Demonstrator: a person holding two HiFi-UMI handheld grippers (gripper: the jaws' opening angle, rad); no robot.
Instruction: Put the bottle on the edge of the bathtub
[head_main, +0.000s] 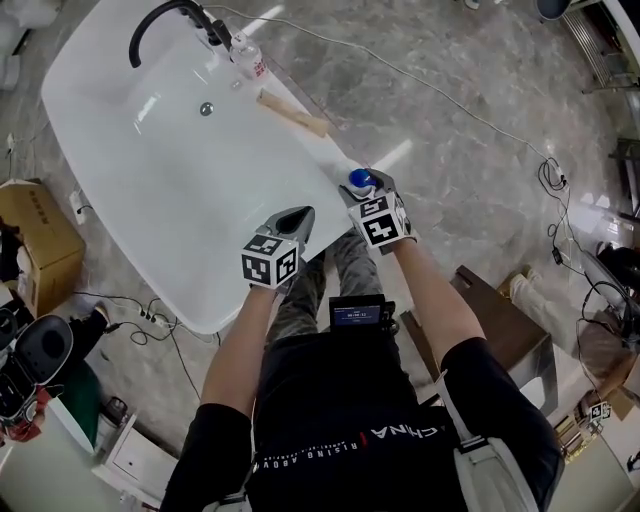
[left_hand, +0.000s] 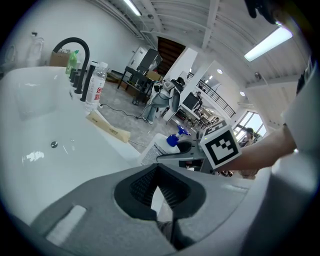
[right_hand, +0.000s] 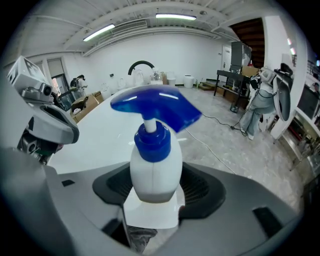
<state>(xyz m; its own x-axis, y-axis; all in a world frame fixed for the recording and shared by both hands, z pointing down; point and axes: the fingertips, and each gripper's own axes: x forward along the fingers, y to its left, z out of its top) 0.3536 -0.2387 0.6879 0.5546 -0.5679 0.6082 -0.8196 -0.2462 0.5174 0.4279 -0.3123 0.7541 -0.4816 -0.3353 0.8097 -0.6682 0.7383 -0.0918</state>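
Over at the bathtub (head_main: 322, 150) rim, the right gripper (head_main: 369, 190) is clamping the pump bottle (right_hand: 151, 170), seemingly already sitting on the edge; only letting go is remaining. Left gripper (head_main: 297, 220) is idling shut, empty.

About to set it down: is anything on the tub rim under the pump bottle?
Nothing visible. The rim below the pump bottle is bare; the beige packet and water bottle lie farther along, near the faucet.
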